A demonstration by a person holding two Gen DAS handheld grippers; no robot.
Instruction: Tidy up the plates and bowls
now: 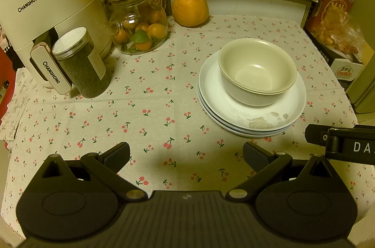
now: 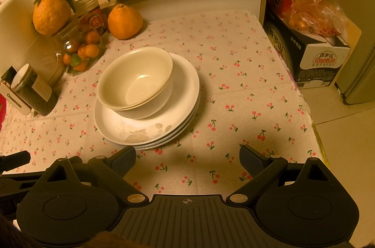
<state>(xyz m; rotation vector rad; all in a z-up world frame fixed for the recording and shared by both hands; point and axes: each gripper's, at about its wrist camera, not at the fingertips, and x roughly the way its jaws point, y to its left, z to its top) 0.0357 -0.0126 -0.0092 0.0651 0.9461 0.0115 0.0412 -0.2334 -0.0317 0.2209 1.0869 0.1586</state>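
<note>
Cherry-print tablecloth [image 2: 234, 107]: stacked bowls [image 2: 138, 81] on plates [image 2: 150, 128] sit nearer the right gripper [image 2: 187, 161] (both grippers released, left gripper [image 1: 186, 154] farther).

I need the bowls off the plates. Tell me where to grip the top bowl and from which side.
Grip the top bowl by its rim, one finger inside and one outside the wall. It sits upright, nested in a second bowl on the stacked plates, so only the rim is free. The right tool hangs open nearest it; come from above at the near edge, probably.
</note>
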